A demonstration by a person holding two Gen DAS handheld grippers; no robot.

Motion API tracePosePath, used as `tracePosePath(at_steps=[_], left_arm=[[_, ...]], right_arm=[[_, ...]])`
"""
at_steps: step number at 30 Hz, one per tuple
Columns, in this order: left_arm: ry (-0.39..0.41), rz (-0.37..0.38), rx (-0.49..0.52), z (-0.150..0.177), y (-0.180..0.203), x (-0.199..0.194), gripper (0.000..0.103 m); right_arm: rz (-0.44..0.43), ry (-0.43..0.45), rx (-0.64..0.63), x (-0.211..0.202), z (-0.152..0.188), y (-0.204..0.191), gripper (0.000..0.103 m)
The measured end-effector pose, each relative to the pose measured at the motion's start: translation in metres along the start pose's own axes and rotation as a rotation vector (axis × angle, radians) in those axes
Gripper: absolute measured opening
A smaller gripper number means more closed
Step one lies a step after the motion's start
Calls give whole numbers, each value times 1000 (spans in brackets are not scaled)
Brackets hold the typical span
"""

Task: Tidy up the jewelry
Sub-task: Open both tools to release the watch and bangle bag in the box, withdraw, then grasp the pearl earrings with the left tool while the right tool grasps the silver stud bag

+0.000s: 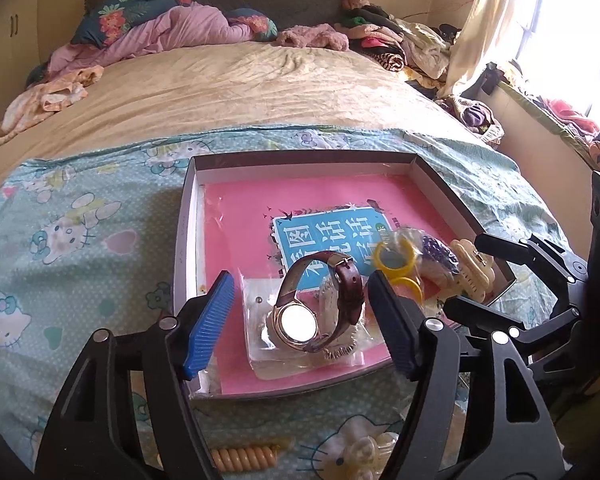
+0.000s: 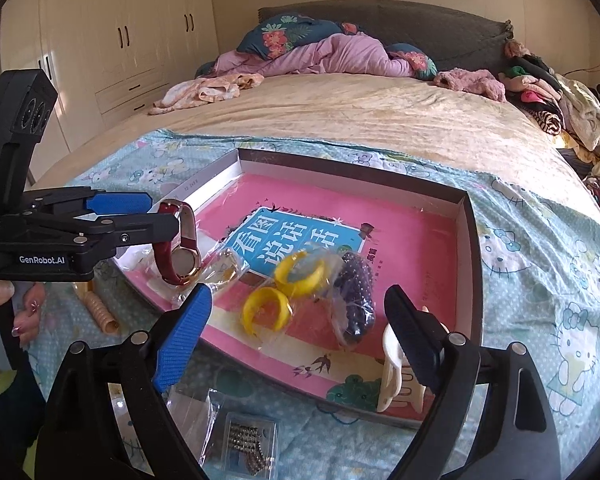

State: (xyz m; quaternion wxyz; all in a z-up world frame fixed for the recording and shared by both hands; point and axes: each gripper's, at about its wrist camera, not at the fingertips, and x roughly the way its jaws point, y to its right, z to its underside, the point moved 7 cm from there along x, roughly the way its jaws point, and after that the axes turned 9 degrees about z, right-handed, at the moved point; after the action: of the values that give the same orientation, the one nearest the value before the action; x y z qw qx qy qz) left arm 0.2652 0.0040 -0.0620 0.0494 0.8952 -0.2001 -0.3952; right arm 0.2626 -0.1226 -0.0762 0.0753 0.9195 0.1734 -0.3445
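**Watch set down in the box, both jaws spread**

The jaws of the left gripper (image 1: pixel 300 312) are spread wide, with the watch (image 1: pixel 316 308) lying between them but untouched by either blue pad; clear gaps are seen on both sides of the strap. The watch rests on a clear packet (image 1: pixel 260 344) near the front-left corner of the shallow box (image 1: pixel 300 157), its dial tipped up and its brown strap arched over it. It is judged to have been let go here so that it joins the other pieces gathered in the box.

The jaws of the right gripper (image 2: pixel 300 320) are likewise spread and nothing is pinched. Between them are framed two yellow rings (image 2: pixel 284 292) in thin plastic and a dark beaded piece (image 2: pixel 356 292), also bagged. A cream hair claw (image 2: pixel 396 376) stands against the box's near wall, partly covered by the right-hand finger. All of this lies on a pink printed sheet that lines the box.

Outside the box, on the cartoon-print sheet (image 2: pixel 540 248) of the bed, a coiled hair tie (image 2: pixel 100 312) and a small bagged chain (image 2: pixel 252 440) are left, presumably not yet sorted.

What the clear packet under the watch contains cannot be made out. A hand (image 2: pixel 16 312) holding the left gripper is cut off at the frame edge, and the lower bed edge is hidden by the gripper bodies.
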Motion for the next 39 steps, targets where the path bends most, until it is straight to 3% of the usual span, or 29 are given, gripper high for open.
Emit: tracePosePath(at_steps=[3,9,28,39], left_arm=[[15,-8,2,-1,3,-8,78],[30,-22,12,3,12,-22,87],[13,-48,8,50,27,-41,89],[-53,-49,25,83,38,-33,89]], right_arm=[[3,7,10,-9,3,3,87],[14,15,27,-26,12,11,88],[7,-26,25,-53,50,7,88],[-8,-81,8,-53,76,-5,88]])
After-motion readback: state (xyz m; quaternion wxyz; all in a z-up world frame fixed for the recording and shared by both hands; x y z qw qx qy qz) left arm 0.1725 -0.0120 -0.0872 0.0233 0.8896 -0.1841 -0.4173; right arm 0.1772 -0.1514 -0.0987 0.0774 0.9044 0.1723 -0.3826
